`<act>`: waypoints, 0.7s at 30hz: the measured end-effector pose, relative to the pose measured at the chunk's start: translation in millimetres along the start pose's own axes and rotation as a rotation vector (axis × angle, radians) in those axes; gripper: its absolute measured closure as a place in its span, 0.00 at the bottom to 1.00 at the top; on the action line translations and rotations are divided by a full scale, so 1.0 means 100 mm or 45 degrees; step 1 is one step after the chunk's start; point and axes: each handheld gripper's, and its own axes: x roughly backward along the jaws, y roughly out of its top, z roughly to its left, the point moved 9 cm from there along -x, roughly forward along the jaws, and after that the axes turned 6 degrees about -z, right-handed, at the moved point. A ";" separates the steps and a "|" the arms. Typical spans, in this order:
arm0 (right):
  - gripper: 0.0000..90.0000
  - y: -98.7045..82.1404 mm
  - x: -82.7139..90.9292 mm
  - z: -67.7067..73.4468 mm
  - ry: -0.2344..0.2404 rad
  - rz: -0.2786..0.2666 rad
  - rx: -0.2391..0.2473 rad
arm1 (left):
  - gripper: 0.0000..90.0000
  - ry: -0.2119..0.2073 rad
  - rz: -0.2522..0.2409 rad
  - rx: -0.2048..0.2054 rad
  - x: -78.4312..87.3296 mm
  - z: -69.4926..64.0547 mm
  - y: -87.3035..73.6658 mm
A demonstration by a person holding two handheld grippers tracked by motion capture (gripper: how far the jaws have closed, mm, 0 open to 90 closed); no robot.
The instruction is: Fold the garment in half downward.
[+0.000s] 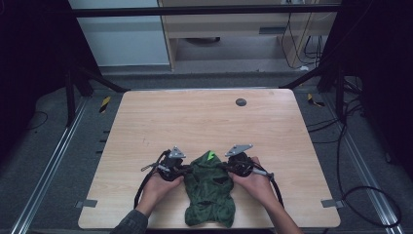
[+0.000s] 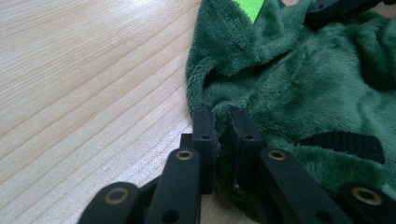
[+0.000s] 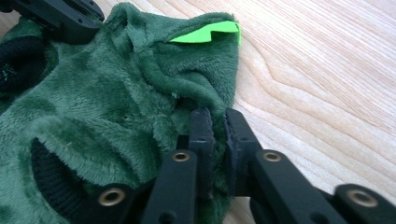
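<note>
A small dark green fleece garment (image 1: 209,192) with a bright green tag (image 1: 211,156) lies crumpled near the table's front edge. My left gripper (image 1: 184,168) is at its left side, shut on a fold of the fleece (image 2: 299,88), the jaws pinching the fabric edge (image 2: 221,122). My right gripper (image 1: 229,166) is at its right side, shut on the opposite edge of the fleece (image 3: 107,107) just below the green tag (image 3: 205,33). Black ribbed cuffs (image 3: 18,60) show on the garment. Each gripper view catches the other gripper's black jaws at the top corner.
The wooden table (image 1: 204,117) is bare beyond the garment, with a dark round disc (image 1: 240,102) near its far edge. Black frame legs and cables stand on the grey floor around the table. Hands hold both grippers from the front edge.
</note>
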 end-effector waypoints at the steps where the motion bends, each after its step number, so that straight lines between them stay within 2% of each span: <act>1: 0.95 0.00 0.00 0.00 0.002 0.004 0.003 | 0.92 -0.004 0.007 -0.004 0.00 0.00 0.00; 9: 0.95 0.07 0.06 0.00 0.018 0.014 0.024 | 0.93 -0.031 0.017 -0.022 0.02 0.04 0.14; 14: 0.95 0.24 0.14 -0.07 0.019 0.009 0.044 | 0.93 -0.021 0.030 -0.061 0.06 0.07 0.28; 16: 0.95 0.33 0.18 -0.11 0.022 0.001 0.051 | 0.93 -0.030 0.033 -0.064 0.07 0.09 0.33; 20: 0.95 0.52 0.26 -0.18 0.012 -0.015 0.079 | 0.94 -0.014 0.008 -0.063 0.11 0.15 0.45; 21: 0.95 0.52 0.26 -0.18 0.012 -0.015 0.079 | 0.94 -0.013 0.008 -0.066 0.12 0.17 0.48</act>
